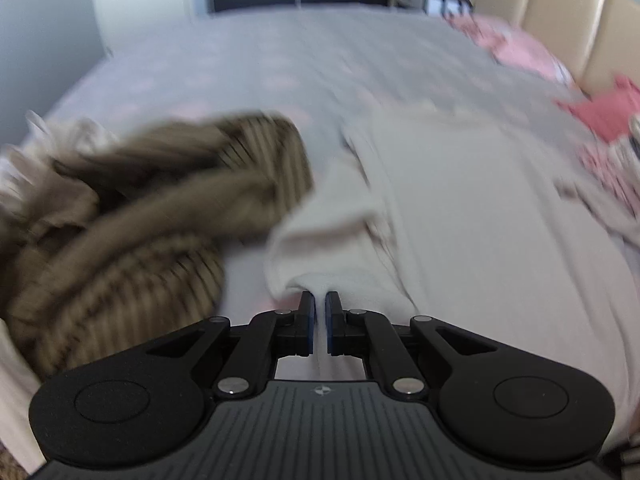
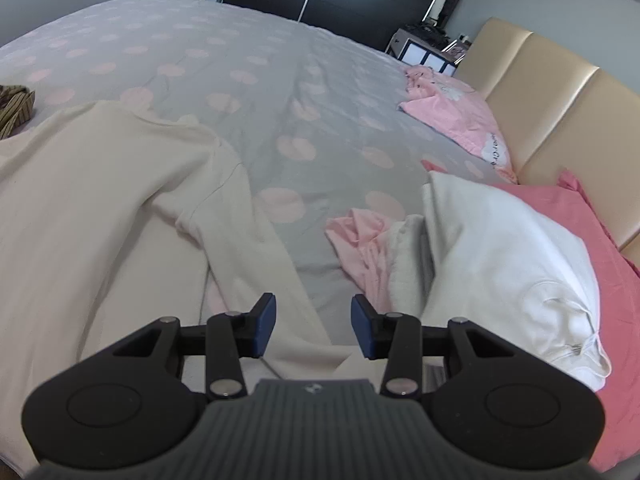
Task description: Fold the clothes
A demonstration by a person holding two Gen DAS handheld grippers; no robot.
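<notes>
A cream long-sleeved top (image 1: 460, 220) lies spread on the bed. My left gripper (image 1: 319, 298) is shut on the cuff end of its left sleeve (image 1: 320, 232), which bunches up from the jaws; this view is blurred. In the right wrist view the same cream top (image 2: 80, 200) fills the left side. Its other sleeve (image 2: 248, 248) runs down under my right gripper (image 2: 313, 304), which is open, with the sleeve lying loose below the gap and the pads apart from it.
A brown striped garment (image 1: 160, 208) is heaped left of the top. The grey sheet (image 2: 280, 80) has pink dots. A white garment (image 2: 500, 248), a crumpled pink cloth (image 2: 360, 236) and a pink pillow (image 2: 452, 116) lie right, by the beige headboard (image 2: 560, 100).
</notes>
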